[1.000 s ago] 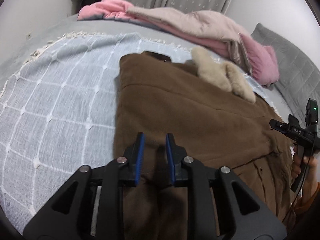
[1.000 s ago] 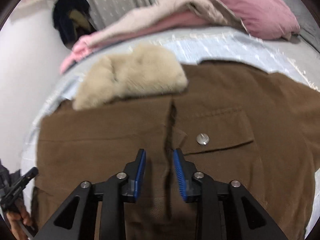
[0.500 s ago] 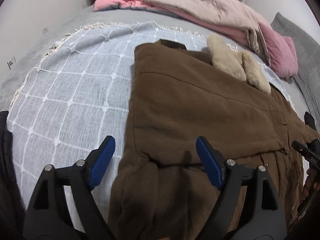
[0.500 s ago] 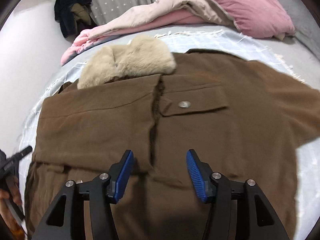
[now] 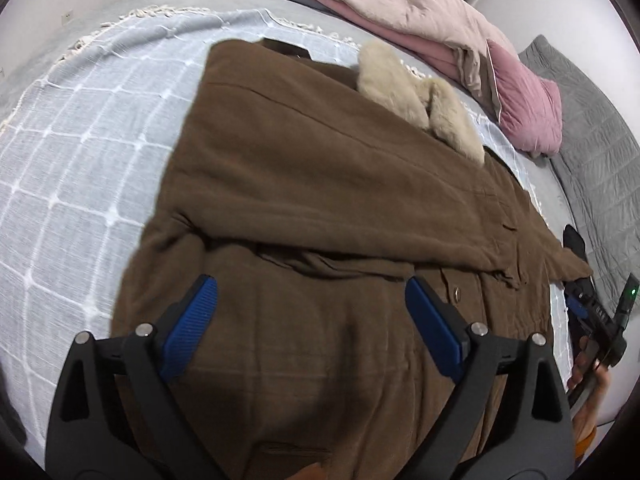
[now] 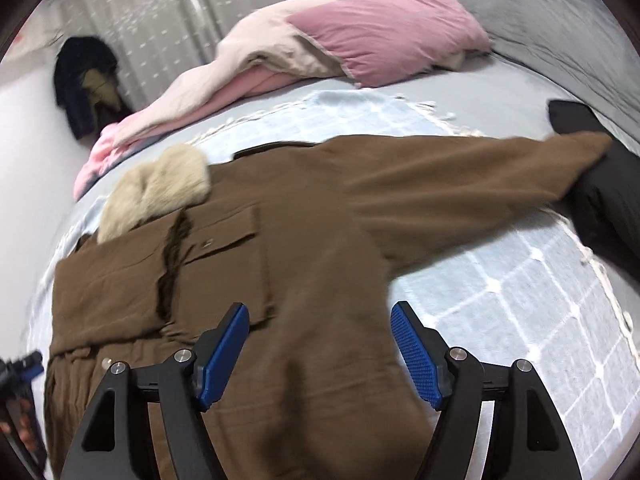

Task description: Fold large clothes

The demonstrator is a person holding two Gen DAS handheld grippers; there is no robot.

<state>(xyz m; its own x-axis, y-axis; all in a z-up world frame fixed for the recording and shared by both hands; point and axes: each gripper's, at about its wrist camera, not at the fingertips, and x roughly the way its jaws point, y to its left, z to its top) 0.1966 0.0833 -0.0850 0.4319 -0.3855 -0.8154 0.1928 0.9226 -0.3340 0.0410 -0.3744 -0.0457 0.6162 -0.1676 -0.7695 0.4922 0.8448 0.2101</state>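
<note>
A large brown coat (image 5: 304,184) lies flat, front up, on a pale blue checked blanket (image 5: 80,152) spread on the bed. Its cream fur collar (image 6: 160,188) sits at the far end. One sleeve is folded across the chest; the other sleeve (image 6: 460,176) stretches straight out sideways. A snap-buttoned chest pocket flap (image 6: 224,240) faces up.

Both cams rode on the hand-held grippers, angled down at the bed (image 5: 120,4) from close up. The left one looked from the near edge across the brown coat (image 5: 304,184) toward the pink bedding (image 5: 400,16) at the far edge. The right one faced that same way, and both views shared the coat's fur collar (image 6: 160,188).
</note>
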